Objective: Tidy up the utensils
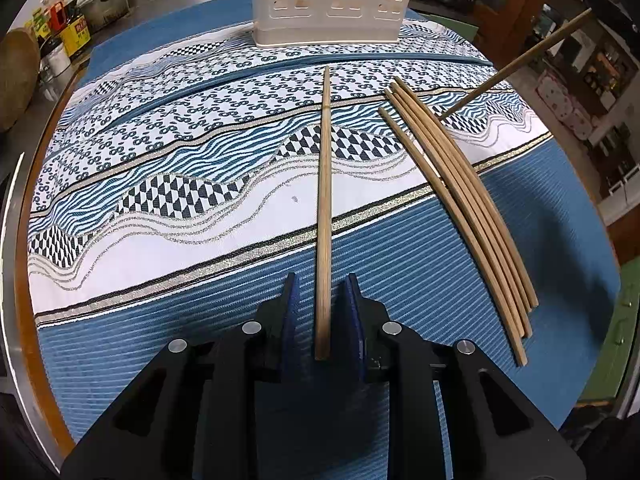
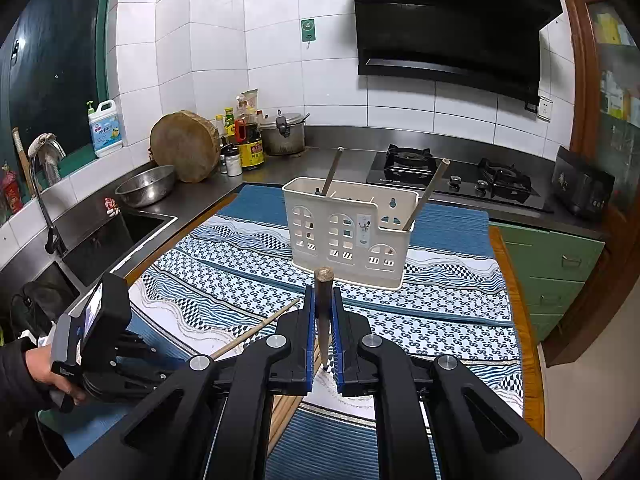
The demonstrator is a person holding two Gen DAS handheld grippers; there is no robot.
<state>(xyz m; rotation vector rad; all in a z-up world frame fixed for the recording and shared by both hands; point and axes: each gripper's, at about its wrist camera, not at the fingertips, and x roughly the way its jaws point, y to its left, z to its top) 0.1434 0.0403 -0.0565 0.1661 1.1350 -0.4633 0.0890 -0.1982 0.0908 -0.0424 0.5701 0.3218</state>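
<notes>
while a single chopstick (image 1: 325,216) lies flat on the patterned cloth (image 1: 192,168), its long axis is seen running straight away from the left gripper (image 1: 322,312) toward the cream utensil holder (image 1: 328,4), with its near end set between the spread fingers, which do not touch it. a bundle of chopsticks (image 1: 460,204) is laid just to the right, roughly parallel and fanned slightly at the far tips. in the right wrist view, a darker chopstick (image 2: 322,312) is pinched by the right gripper (image 2: 323,332) and held steeply, its thick end up and its thin tip down toward the cloth. two sticks (image 2: 425,194) are already leaned inside the holder (image 2: 352,240), which stands at the far side of the cloth. beyond it a gas hob (image 2: 452,180) is seen, with a sink (image 2: 120,232) and a metal bowl (image 2: 146,190) to the left. open cloth is left between the grippers and the holder; the wooden table edge (image 2: 516,300) is close on the right.
</notes>
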